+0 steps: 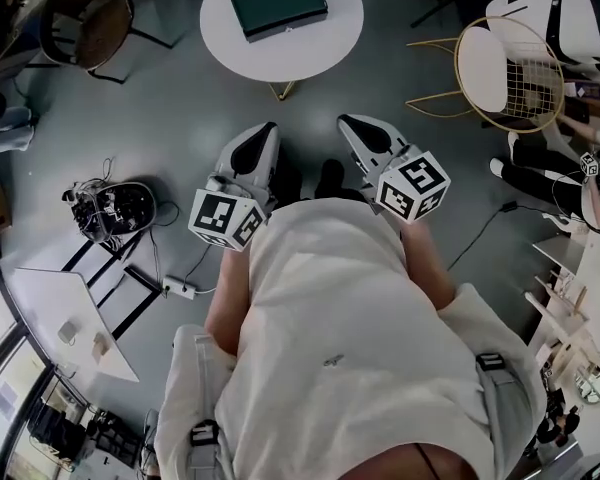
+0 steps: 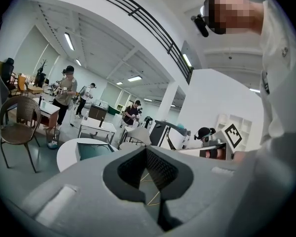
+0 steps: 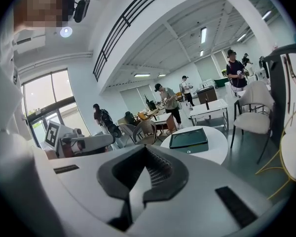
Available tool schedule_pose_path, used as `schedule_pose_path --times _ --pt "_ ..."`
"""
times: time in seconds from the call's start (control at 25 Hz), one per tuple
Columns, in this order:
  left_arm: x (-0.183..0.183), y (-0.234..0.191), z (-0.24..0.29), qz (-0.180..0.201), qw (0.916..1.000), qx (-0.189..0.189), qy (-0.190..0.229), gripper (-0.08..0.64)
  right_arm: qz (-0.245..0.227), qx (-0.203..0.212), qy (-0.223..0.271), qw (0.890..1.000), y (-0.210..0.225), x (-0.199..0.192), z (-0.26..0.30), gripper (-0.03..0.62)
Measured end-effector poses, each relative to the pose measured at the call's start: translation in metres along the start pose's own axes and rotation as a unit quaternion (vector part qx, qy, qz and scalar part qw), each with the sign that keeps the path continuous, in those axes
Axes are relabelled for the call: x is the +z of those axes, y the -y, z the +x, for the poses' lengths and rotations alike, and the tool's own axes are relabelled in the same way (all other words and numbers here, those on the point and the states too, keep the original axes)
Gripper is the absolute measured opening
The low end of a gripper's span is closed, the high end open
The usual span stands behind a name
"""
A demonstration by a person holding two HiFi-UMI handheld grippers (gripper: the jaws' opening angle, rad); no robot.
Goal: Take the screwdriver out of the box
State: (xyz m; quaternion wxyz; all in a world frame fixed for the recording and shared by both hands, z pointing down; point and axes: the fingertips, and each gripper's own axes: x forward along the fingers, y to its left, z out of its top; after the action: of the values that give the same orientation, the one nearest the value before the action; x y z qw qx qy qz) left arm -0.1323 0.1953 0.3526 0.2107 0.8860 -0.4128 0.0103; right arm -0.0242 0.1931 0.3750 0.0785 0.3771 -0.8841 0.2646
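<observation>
A dark green box (image 1: pixel 278 4) lies shut on a round white table (image 1: pixel 310 46) ahead of me; no screwdriver shows. I hold both grippers close to my chest, well short of the table and over the floor. My left gripper (image 1: pixel 266 129) is shut with nothing in it, and so is my right gripper (image 1: pixel 351 123). In the left gripper view the jaws (image 2: pixel 147 150) meet, and the box (image 2: pixel 93 151) peeks over them on the table (image 2: pixel 66 154). In the right gripper view the box (image 3: pixel 188 138) sits on the table (image 3: pixel 214 149) beyond the closed gripper (image 3: pixel 147 149).
A wicker chair (image 1: pixel 85 18) stands at the far left and a wire chair with a white seat (image 1: pixel 508 70) to the right of the table. A black device with cables (image 1: pixel 115 208) and a power strip (image 1: pixel 180 289) lie on the floor at left. Several people stand around other tables.
</observation>
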Motion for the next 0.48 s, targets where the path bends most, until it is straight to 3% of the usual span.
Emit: schedule_pose_path --times 0.48 --pt "0.013 -0.070 -0.006 -0.002 0.9985 -0.049 -0.025 0.011 0.016 -0.052 0.000 0.998 -0.028 0.002 0.060 0.006"
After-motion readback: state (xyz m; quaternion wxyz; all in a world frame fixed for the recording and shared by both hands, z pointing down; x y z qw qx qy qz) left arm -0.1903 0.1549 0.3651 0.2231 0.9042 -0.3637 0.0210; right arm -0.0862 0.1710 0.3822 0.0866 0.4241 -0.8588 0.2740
